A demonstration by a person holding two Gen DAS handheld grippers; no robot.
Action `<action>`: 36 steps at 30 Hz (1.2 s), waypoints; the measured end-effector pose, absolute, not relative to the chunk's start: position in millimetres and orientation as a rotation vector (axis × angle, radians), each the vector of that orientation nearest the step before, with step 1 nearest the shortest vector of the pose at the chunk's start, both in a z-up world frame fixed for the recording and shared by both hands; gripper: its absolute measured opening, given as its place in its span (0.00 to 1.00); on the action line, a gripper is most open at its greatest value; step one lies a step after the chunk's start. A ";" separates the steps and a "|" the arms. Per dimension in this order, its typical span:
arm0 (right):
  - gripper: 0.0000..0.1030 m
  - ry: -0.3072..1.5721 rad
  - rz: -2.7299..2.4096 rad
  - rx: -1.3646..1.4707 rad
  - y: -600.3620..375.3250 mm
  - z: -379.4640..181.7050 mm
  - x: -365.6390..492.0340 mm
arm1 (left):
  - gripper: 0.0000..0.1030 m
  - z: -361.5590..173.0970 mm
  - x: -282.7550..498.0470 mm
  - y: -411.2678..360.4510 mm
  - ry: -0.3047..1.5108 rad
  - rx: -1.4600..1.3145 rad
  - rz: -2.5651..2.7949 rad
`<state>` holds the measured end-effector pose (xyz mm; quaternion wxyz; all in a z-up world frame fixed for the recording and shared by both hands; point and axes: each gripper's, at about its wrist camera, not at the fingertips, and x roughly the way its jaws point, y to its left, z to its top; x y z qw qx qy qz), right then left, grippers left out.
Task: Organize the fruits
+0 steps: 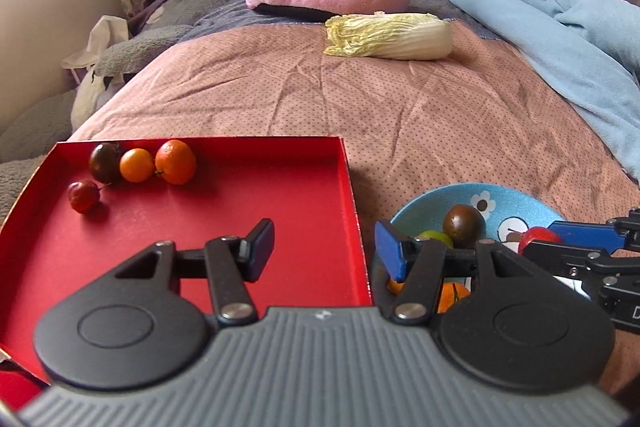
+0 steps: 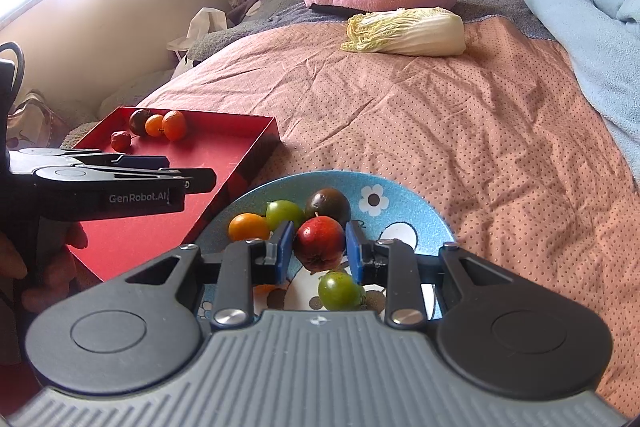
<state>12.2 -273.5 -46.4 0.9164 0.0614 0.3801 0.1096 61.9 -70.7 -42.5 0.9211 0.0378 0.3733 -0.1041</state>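
Right tongs: the right gripper brackets a red fruit over the blue plate; the blue pads sit just beside its flanks, one close on the left, the other with a thin gap, so whether the grip has closed I cannot tell.
Left tongs: the left gripper is spread wide and holds nothing, hanging over the near right edge of the red tray.
Red fruit: small, round, glossy skin, with a dried calyx at the bottom; probably light and firm but easily bruised, and slick enough to squirt out under a hard pinch.
Where to hold: across the widest middle, pads flat on opposite sides, with gentle pressure only.
Plate neighbours: a dark fruit and a green one just behind the red one, an orange one to the left, and another green one below the pads; all are close enough to be nudged.
Tray contents: four small fruits clustered in the far left corner, namely a red one, a dark one and two orange ones.
Judgement: the fruits appear to be going from plate to tray, with several left on the plate.
Beyond: the plate and tray rest on a soft pink bedspread, so both may tip under pressure; a cabbage lies well apart, farther up the bed.
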 end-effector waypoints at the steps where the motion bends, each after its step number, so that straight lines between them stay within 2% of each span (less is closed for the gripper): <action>1: 0.32 0.785 0.223 0.123 -274.3 -45.8 13.1 | 0.57 -42.3 62.7 -68.9 0.769 0.071 -0.202; 14: 0.32 0.870 0.317 0.039 -241.3 -66.8 -1.1 | 0.57 -42.5 62.5 -67.4 0.783 0.062 -0.219; 19: 0.34 0.846 0.305 0.041 -242.7 -60.9 -0.9 | 0.57 -42.9 62.3 -66.3 0.788 0.057 -0.223; 20: 0.35 0.839 0.303 0.040 -243.8 -58.1 -0.4 | 0.57 -43.1 62.1 -66.3 0.789 0.057 -0.224; 22: 0.51 0.819 0.301 0.050 -245.3 -52.4 -1.2 | 0.57 -43.2 61.9 -66.5 0.790 0.059 -0.225; 24: 0.59 0.801 0.300 0.055 -245.1 -48.0 -2.8 | 0.57 -42.8 62.3 -66.8 0.791 0.056 -0.227; 30: 0.61 0.796 0.322 0.046 -236.9 -43.0 -3.5 | 0.57 -42.0 61.5 -65.7 0.790 0.047 -0.222; 36: 0.68 0.777 0.352 0.043 -226.6 -39.2 -4.8 | 0.57 -39.9 60.2 -64.7 0.783 0.042 -0.216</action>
